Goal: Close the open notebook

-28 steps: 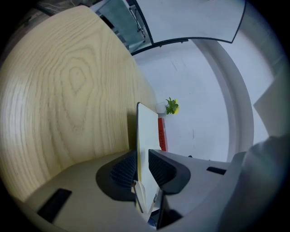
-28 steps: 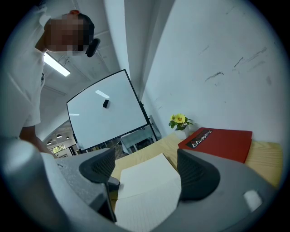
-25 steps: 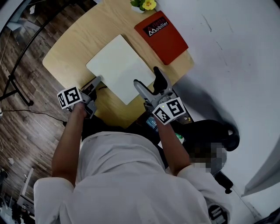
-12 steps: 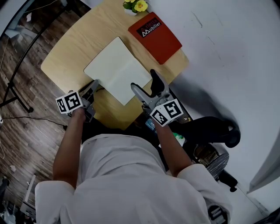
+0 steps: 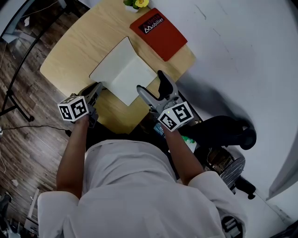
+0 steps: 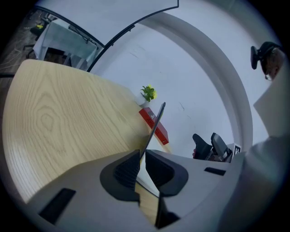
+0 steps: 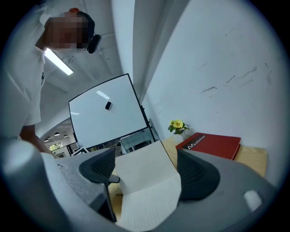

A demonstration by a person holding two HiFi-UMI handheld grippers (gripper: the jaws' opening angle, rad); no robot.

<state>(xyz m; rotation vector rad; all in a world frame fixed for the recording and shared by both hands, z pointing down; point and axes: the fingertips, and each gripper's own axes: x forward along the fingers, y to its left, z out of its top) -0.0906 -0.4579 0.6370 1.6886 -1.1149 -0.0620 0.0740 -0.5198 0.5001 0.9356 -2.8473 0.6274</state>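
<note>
The open notebook [image 5: 125,70] shows blank white pages on the wooden table [image 5: 70,46]. Its left half tilts up off the table along the spine fold. My left gripper [image 5: 97,88] is shut on the near left corner of that half. In the left gripper view [image 6: 141,164] the cover [image 6: 156,124] appears edge-on as a thin dark line rising from between the pads. My right gripper [image 5: 152,89] stands open at the notebook's near right edge. The right gripper view [image 7: 147,171] has the bent white pages [image 7: 147,192] lying ahead between the wide jaws, untouched.
A red folder [image 5: 159,31] lies at the table's far right, with a small yellow flower pot [image 5: 135,3] beyond it. A black office chair [image 5: 226,135] stands to my right. A whiteboard [image 7: 106,113] is across the room.
The left gripper has closed on the notebook's near left corner, rolled, and raised it, so the left half now tilts up from flat. The right gripper has shifted slightly and stays open.
</note>
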